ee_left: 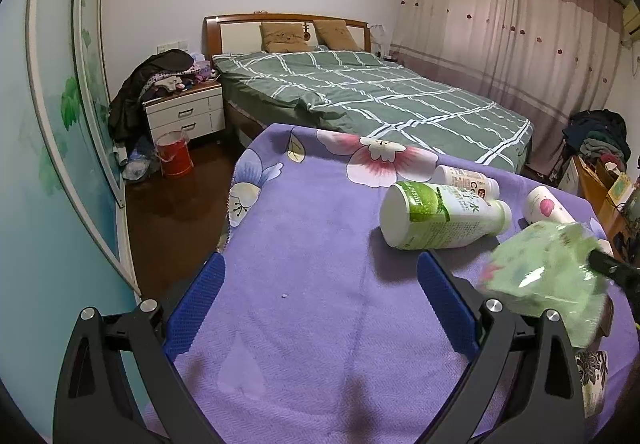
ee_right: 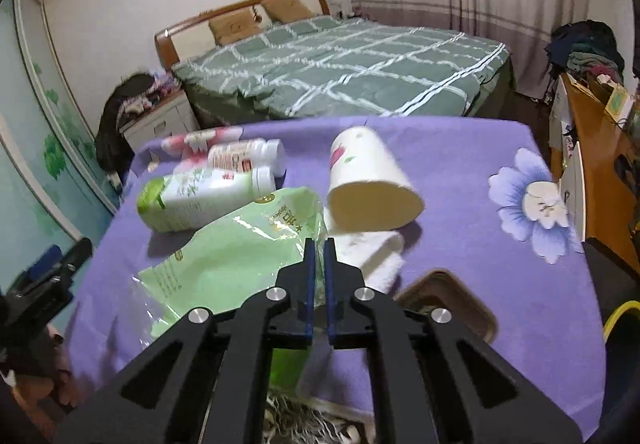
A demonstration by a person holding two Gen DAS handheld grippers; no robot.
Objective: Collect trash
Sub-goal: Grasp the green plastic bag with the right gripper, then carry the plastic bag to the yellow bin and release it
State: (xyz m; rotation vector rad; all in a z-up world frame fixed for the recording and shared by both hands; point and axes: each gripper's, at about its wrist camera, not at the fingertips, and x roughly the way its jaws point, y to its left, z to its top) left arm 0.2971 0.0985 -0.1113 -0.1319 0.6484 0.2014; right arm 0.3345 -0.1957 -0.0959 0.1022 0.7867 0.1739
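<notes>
My right gripper (ee_right: 319, 244) pinches a green plastic bag (ee_right: 236, 248) with unreadable print; my left gripper (ee_left: 320, 284) gapes empty; bottles (ee_right: 200, 195) lie just beyond.

bedroom, white walls, wood-headboard bed (ee_left: 360, 99) with green checked duvet and two tan pillows, white nightstand (ee_left: 186, 115) piled with clothes, red bucket (ee_left: 174, 155) on dark floor, closed pink curtains (ee_left: 512, 31), pale wardrobe doors (ee_left: 60, 115) with green leaf print, purple floral cloth (ee_left: 320, 304) on table

A: Green wrapper (ee_left: 548, 272) in left-wrist view: motion-blurred, print unreadable. Right gripper (ee_left: 612, 268) there cut off by frame edge.

B: Right-wrist view: brown thing (ee_right: 452, 304) partly hidden behind gripper frame, can't ID. Yellow rim (ee_right: 620, 314) cut by edge. Towel (ee_right: 380, 256) half under the cup (ee_right: 370, 179).
</notes>
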